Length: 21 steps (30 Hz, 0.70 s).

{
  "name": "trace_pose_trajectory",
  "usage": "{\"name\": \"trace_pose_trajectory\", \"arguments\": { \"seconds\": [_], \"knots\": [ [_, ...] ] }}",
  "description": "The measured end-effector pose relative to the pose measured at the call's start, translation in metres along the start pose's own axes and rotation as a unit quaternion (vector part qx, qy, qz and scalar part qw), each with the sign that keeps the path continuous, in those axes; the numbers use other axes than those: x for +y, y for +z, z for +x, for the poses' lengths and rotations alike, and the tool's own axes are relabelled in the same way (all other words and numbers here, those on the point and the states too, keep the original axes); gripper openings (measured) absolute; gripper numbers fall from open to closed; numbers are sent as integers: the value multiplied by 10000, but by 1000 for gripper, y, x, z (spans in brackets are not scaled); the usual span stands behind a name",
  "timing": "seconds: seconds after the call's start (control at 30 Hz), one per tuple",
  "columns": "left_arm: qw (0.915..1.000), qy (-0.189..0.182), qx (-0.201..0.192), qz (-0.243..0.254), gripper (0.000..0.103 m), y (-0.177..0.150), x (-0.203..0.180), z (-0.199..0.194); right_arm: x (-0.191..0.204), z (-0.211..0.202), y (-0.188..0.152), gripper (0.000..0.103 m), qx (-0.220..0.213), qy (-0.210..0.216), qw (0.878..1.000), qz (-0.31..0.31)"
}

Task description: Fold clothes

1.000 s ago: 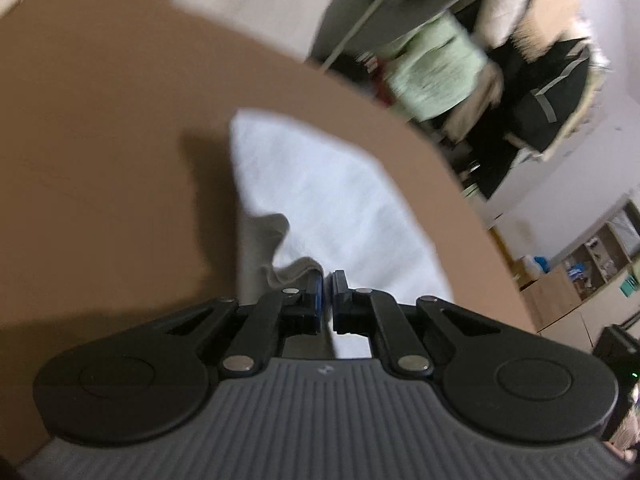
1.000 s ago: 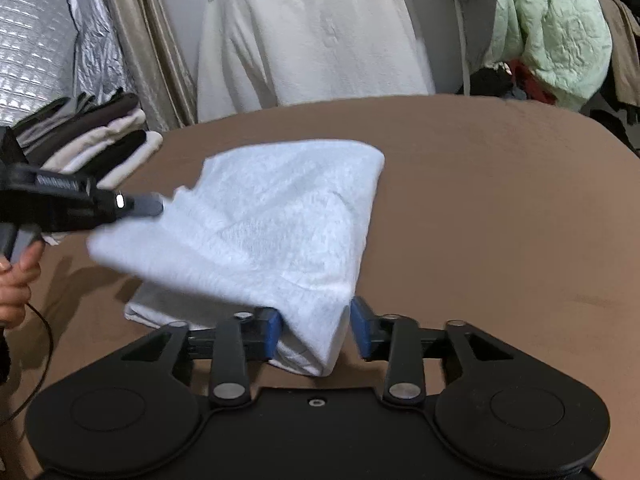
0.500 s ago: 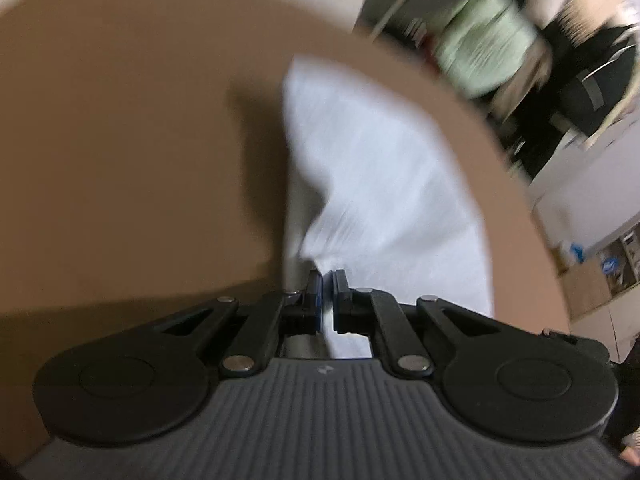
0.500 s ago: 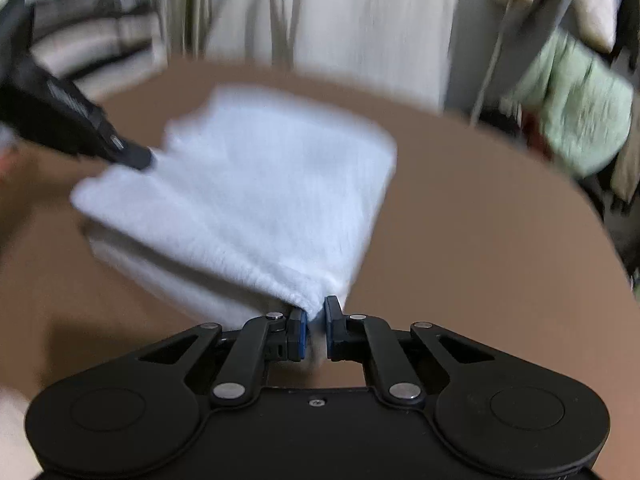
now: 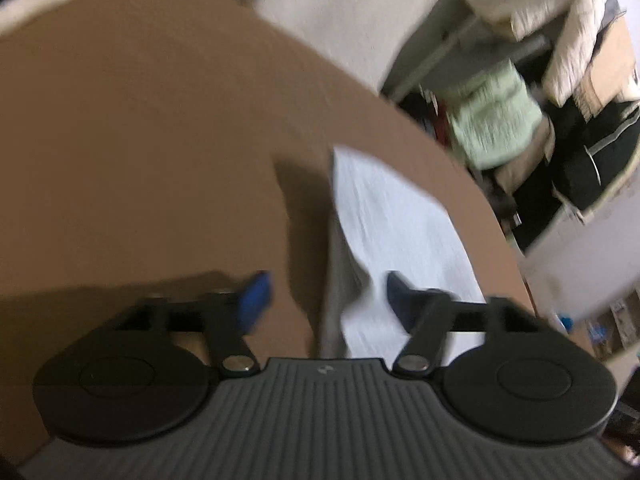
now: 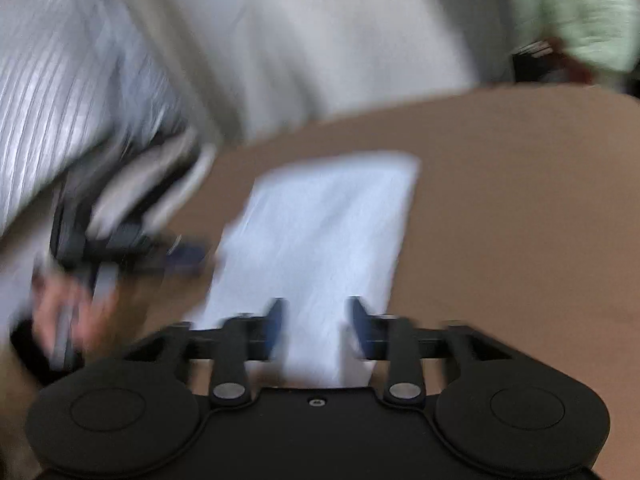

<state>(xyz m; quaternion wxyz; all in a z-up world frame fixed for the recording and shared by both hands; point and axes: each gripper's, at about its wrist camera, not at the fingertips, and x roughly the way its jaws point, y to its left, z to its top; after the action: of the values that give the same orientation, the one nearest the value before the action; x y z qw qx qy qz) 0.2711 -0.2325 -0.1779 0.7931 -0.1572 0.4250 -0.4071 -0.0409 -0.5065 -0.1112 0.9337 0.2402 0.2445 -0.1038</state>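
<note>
Jaws spread wide on both grippers, nothing pinched. Left gripper (image 5: 326, 294) hovering over edge of white folded cloth (image 5: 394, 224), lying flat on brown worktop (image 5: 140, 160). Right gripper (image 6: 316, 326) over cloth's near end, that end hidden below its body. Both views motion-blurred; cloth layers and background clothing (image 6: 576, 12) hard to make out.

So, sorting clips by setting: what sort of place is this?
Probably a cluttered home room or storeroom: a brown table holding a folded white cloth, heaped clothes behind, and a cabinet.
</note>
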Motion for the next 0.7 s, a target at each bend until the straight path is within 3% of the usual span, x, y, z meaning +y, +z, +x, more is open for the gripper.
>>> {"name": "trace_pose_trajectory", "arguments": {
  "seconds": [0.03,0.1,0.2,0.27,0.3,0.33,0.37,0.5,0.57,0.7],
  "knots": [
    [10000,42,13,39,68,5,2,6,-10,5,3,66,-148,-277,9993,179],
    [9998,-47,180,-81,66,15,3,23,-28,27,6,65,26,-475,9982,373],
    [9981,-325,513,-48,68,33,-2,53,-36,61,13,65,226,-243,9990,310],
    [9979,-298,563,152,65,39,-10,70,-41,78,23,65,194,67,9976,654],
    [9977,-315,537,278,55,42,-14,77,-43,86,29,65,172,163,9960,861],
    [9973,-332,511,403,22,46,-18,84,-48,93,36,65,154,117,9941,1065],
    [9968,-337,490,533,16,49,-23,90,-52,100,42,65,142,87,9919,1260],
    [9874,-7,413,1530,9,61,-60,93,-65,121,54,65,212,247,9852,1681],
    [9831,49,180,1822,9,68,-71,82,-62,126,56,65,290,205,9861,1624],
    [9875,200,253,1544,9,75,-67,95,-52,126,52,65,372,195,9893,1394]
  ]
}}
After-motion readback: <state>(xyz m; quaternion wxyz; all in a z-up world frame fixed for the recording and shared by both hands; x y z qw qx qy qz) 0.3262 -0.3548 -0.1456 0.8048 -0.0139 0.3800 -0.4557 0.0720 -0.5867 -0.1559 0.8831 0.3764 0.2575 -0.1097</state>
